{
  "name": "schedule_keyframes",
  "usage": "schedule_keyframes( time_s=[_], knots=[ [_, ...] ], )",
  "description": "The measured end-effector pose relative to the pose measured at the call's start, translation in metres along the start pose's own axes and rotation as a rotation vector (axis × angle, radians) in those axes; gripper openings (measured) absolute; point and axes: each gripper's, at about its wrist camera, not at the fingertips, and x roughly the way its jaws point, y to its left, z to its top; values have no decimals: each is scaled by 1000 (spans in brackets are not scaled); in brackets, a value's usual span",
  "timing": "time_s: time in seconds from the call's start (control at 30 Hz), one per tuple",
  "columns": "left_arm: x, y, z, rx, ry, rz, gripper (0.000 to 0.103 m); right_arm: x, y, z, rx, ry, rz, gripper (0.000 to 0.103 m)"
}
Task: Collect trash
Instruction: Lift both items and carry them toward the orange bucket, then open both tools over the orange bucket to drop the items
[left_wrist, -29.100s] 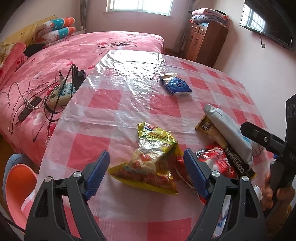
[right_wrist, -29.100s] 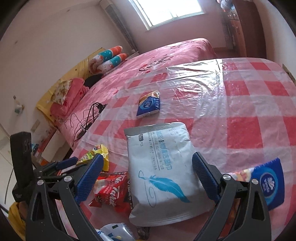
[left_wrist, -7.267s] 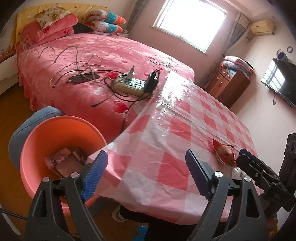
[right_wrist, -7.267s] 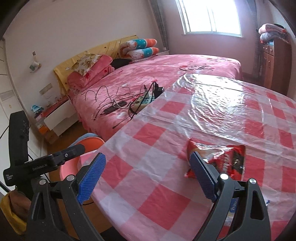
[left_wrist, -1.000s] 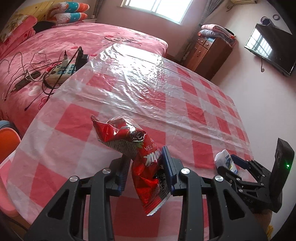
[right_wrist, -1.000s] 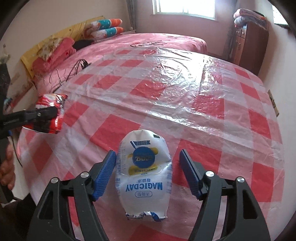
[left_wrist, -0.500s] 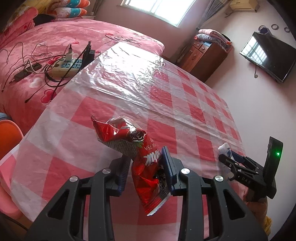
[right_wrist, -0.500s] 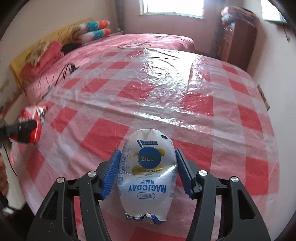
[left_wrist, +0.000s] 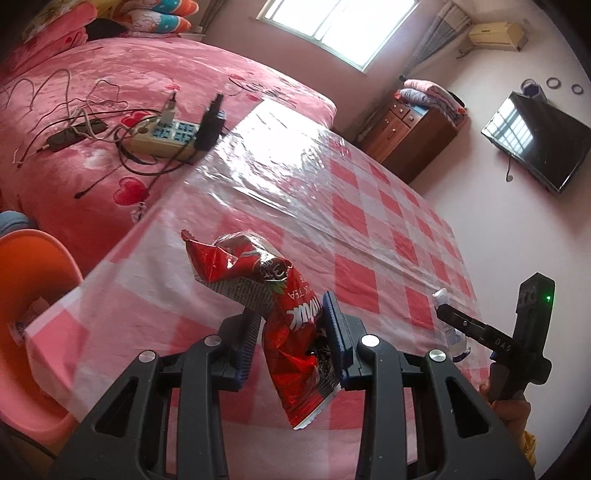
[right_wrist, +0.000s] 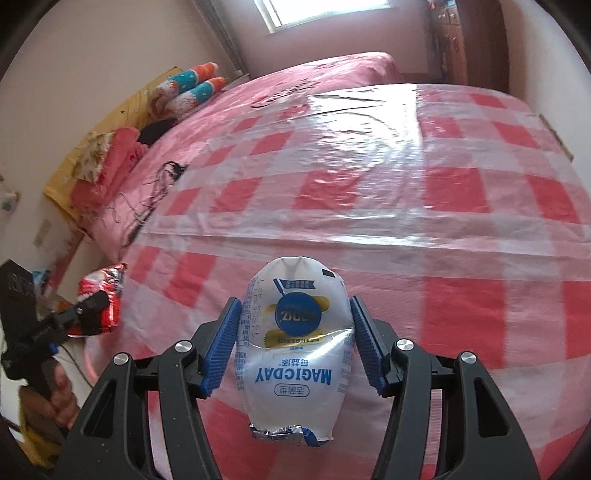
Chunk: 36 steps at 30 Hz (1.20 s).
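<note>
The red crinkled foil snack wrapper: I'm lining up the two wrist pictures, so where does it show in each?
Left wrist view: red crinkled foil snack wrapper sits low at centre, clamped in the left tool.
Right wrist view: the same wrapper is at the left edge, midway down.
Shared landmark: the red-and-white checked plastic tablecloth fills both views.

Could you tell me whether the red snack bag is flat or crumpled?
Crumpled: the red snack bag is creased and twisted, pinched in the left gripper.
</note>
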Motion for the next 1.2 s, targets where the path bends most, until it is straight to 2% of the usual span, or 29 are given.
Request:
schedule_keyframes(
  time_s=[0.23, 0.43, 0.87, 1.2],
  knots=[
    [-24, 25, 3, -31, -40, 9, 36, 16, 45, 11, -16, 55, 151, 60],
    [-47, 54, 3, -77, -79, 46, 36, 33, 101, 18, -82, 100, 234, 60],
    [-88, 144, -10, -251, -143, 178, 36, 83, 233, 11, -278, 202, 387, 60],
    [-93, 196, -28, -361, -132, 248, 37, 125, 314, 1, -352, 262, 476, 60]
  ],
)
